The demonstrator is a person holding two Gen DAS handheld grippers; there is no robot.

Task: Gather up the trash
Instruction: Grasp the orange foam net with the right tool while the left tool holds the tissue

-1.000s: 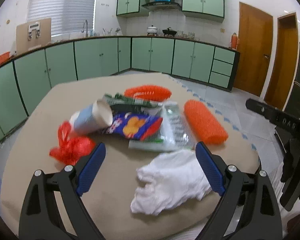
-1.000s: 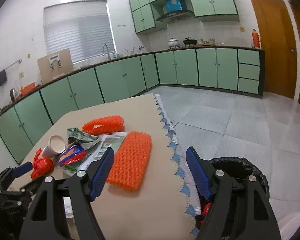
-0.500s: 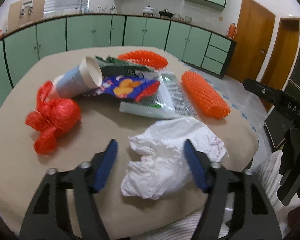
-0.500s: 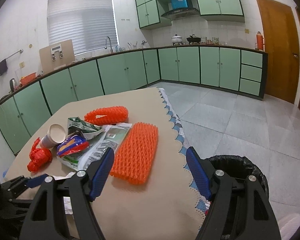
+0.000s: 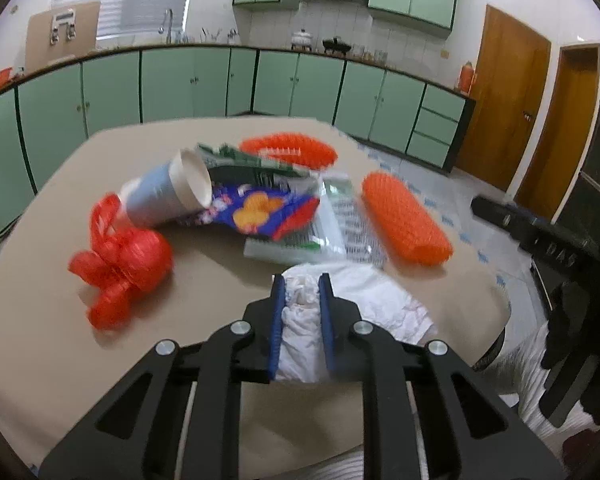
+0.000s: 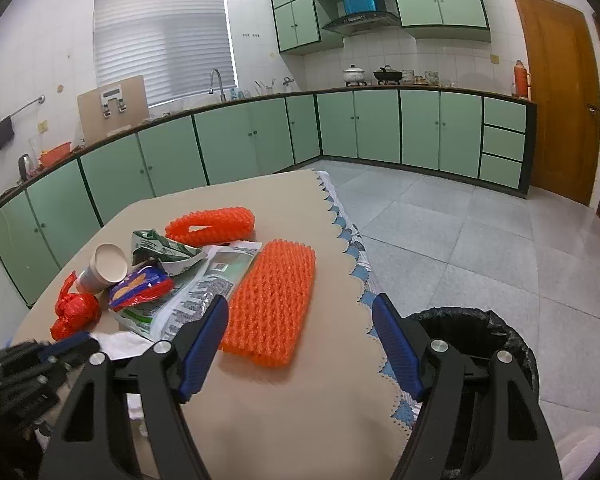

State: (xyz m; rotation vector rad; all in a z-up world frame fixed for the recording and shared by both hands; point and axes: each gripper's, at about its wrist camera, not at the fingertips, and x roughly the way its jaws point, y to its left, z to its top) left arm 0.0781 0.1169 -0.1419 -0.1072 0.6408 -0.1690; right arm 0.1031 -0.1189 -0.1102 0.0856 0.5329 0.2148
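A crumpled white paper (image 5: 380, 300) lies at the near edge of the beige table (image 5: 220, 280). My left gripper (image 5: 301, 280) is closing on it, and its blue pads squeeze a bunched fold of the paper. Behind it lie a red plastic bag (image 5: 124, 264), a tipped paper cup (image 5: 168, 196), a blue snack wrapper (image 5: 260, 212), a clear printed bag (image 5: 332, 224) and two orange foam nets (image 5: 404, 220) (image 5: 288, 150). My right gripper (image 6: 300, 308) hangs open over the table's right edge with nothing between its fingers, just short of the nearer orange net (image 6: 272, 300).
A black-lined trash bin (image 6: 500, 336) stands on the tiled floor right of the table, below the right gripper. Green kitchen cabinets (image 6: 360, 128) run along the far walls. A wooden door (image 6: 560, 100) is at the right.
The left jaws have come together from wide open and now pinch the white paper, bunching it up. The right gripper has stayed where it was, still open.
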